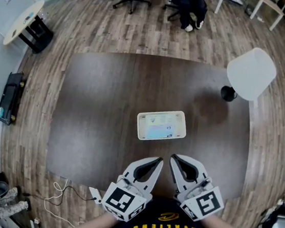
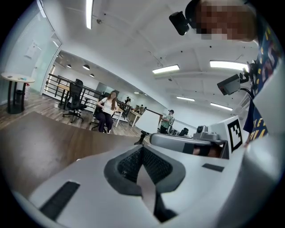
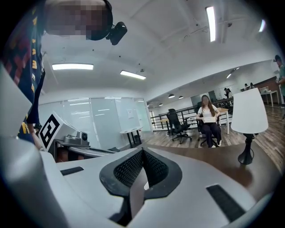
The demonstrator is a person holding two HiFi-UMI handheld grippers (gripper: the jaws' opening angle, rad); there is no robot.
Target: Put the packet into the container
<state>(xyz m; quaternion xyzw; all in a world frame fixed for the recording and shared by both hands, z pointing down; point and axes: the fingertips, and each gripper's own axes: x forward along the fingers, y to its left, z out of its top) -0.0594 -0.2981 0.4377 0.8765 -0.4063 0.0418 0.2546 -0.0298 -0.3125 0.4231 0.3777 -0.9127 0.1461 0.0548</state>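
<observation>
Notably, left gripper (image 1: 158,161) and right gripper (image 1: 174,157) stood shut, empty; jaws likely needed opening before nearing the container (image 1: 140,127).

The right tool (image 3: 142,152) has its two jaws pressed together, and nothing is between the bumpy black pads (image 3: 129,168). The left tool (image 3: 102,150) sits just beside it, with a black and white square marker (image 3: 50,129) on its side. Past the jaws lies a brown desk (image 3: 213,160). A white lamp (image 3: 249,111) stands on the desk on a black foot. Far behind, a person (image 3: 208,118) in a white top sits on a chair, near an empty black office chair (image 3: 178,124). Long lights (image 3: 72,67) glow on the white ceiling.
</observation>
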